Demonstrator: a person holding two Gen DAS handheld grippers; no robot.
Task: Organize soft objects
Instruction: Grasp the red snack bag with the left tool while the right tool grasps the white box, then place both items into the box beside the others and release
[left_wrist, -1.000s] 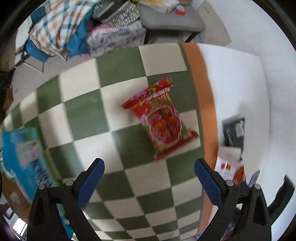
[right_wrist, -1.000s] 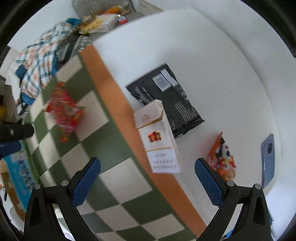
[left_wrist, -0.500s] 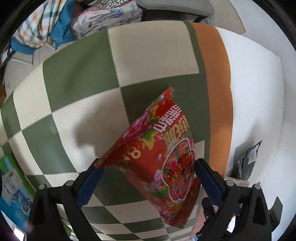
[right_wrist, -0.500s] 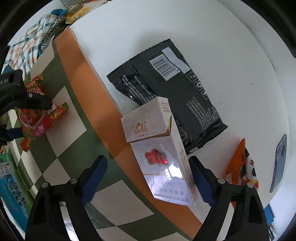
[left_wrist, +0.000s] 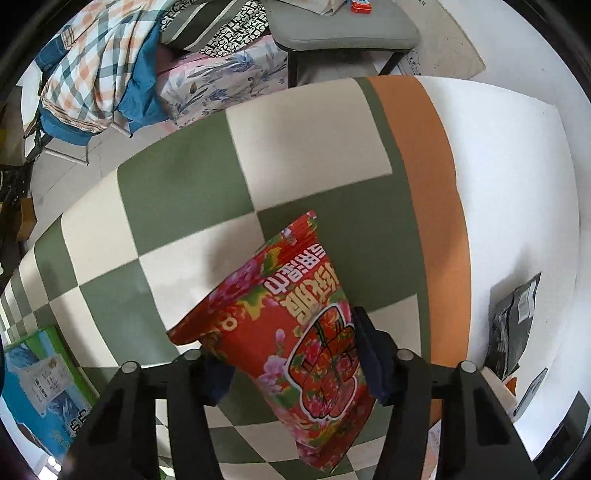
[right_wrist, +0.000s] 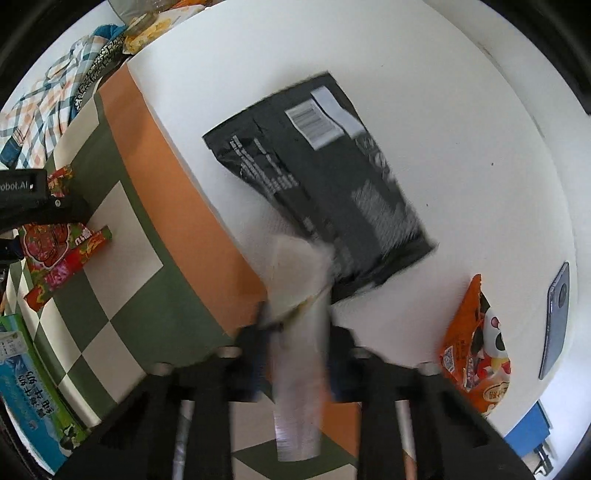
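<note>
My left gripper (left_wrist: 291, 354) is shut on a red flowered snack bag (left_wrist: 295, 332) and holds it tilted over the green and cream checkered cloth (left_wrist: 184, 192). The same bag shows in the right wrist view (right_wrist: 59, 254) under the left gripper's black body. My right gripper (right_wrist: 297, 332) is shut on a white carton box (right_wrist: 299, 317), blurred by motion, at the orange stripe (right_wrist: 177, 177) of the cloth. A black bag (right_wrist: 321, 184) lies flat on the white table just beyond the box. An orange panda snack bag (right_wrist: 476, 350) lies to the right.
A blue and green box (left_wrist: 40, 387) lies at the table's left edge, also in the right wrist view (right_wrist: 29, 398). A phone (right_wrist: 557, 317) lies at the far right. A grey chair (left_wrist: 343, 33) and piled bedding (left_wrist: 110, 62) stand beyond the table.
My left gripper came down over the red bag and shut on it. My right gripper moved in on the white box and shut on it; the box is now tipped and blurred.
</note>
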